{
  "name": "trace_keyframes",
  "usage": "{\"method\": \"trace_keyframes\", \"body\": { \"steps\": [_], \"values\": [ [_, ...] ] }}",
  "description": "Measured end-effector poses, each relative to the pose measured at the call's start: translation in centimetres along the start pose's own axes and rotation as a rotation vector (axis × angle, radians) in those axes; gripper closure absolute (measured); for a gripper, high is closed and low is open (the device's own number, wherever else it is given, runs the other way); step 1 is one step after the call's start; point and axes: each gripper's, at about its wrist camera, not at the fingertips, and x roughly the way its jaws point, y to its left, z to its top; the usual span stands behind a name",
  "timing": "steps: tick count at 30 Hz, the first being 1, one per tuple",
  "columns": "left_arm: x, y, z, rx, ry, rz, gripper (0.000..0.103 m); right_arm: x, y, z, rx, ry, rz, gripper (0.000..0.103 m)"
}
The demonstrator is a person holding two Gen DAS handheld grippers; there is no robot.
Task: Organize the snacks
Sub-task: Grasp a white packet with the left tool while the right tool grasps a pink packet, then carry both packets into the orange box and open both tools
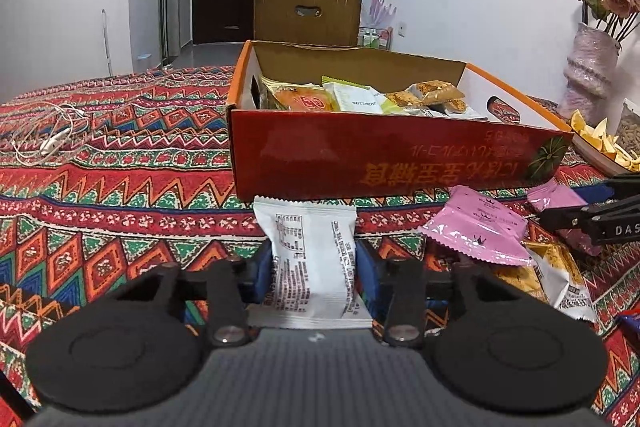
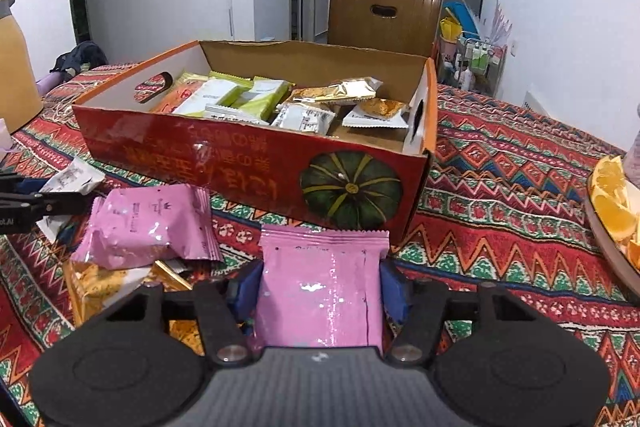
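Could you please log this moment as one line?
left gripper: holds white packet | right gripper: holds pink packet | box: open, part-filled

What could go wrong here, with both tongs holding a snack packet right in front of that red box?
Each risk is a guess:
1. The left tongs pinch the white packet low against the red box wall; moved forward without lifting, it may hit the wall.
2. The right tongs hold a glossy pink packet, which might slip.
3. The loose pink packet between the tongs could get knocked.
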Motion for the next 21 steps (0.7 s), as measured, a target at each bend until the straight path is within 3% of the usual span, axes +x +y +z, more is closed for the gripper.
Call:
{"method": "trace_keyframes", "body": {
  "steps": [4,10,15,21],
  "values": [
    [-1.2,0.4,0.1,-0.041,0.014,0.010,0.063,-3.2,0.1,0.4,0.002,-0.073,0.002,0.043],
    [-9.1,-1.0,-0.8,-0.070,-0.055,0.006,0.063,-11.6,1.5,-0.3,-0.026,-0.201,-0.003,0.043],
    [-15.9,-3.1,-3.1,-0.098,-0.102,0.002,0.063,-18.6,4.0,-3.8,-0.051,-0.253,0.026,0.043],
    [-21.7,-6.1,-7.0,-0.111,-0.101,-0.029,0.063,-23.4,6.4,-10.3,-0.024,-0.233,0.077,0.043]
  ]
}}
